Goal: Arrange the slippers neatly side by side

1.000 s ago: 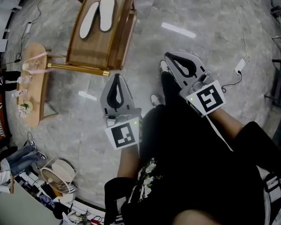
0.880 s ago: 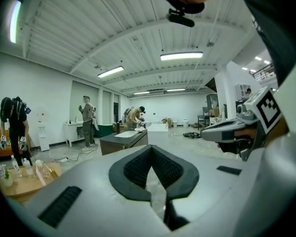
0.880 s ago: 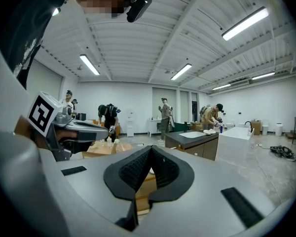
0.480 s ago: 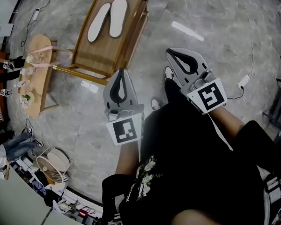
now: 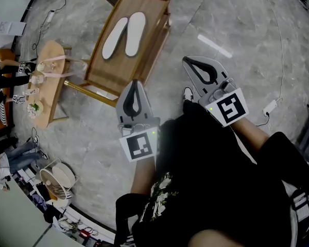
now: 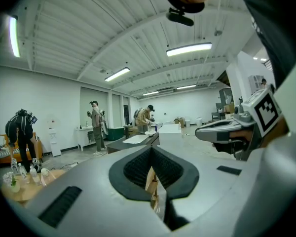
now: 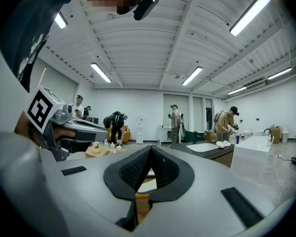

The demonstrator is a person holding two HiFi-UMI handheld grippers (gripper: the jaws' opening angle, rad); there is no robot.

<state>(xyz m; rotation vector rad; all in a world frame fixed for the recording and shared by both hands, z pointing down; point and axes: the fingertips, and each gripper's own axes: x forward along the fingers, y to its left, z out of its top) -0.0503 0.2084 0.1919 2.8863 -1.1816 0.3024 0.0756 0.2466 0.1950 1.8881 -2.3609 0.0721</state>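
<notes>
Head view: slippers (image 5: 124, 35) lie side by side on a wooden stand (image 5: 155, 48), upper centre of frame, well apart from both grippers. The pair looks neat already, I'd say. My left gripper (image 5: 135, 82) is at centre and my right gripper (image 5: 186, 60) is right of centre. Both are held out over the grey marble floor (image 5: 237, 30), jaws together and empty (probably just carried, with nothing to grab yet). A side table (image 5: 45, 86) with bottles is upper left, a fan (image 5: 59, 181) lower left.

Left gripper view: jaws closed pad to pad, nothing between them. It points nearly level, so the frame shows the room, a white hall with strip lights and people at benches far back.

Right gripper view: same here, jaws closed and empty, same hall.
</notes>
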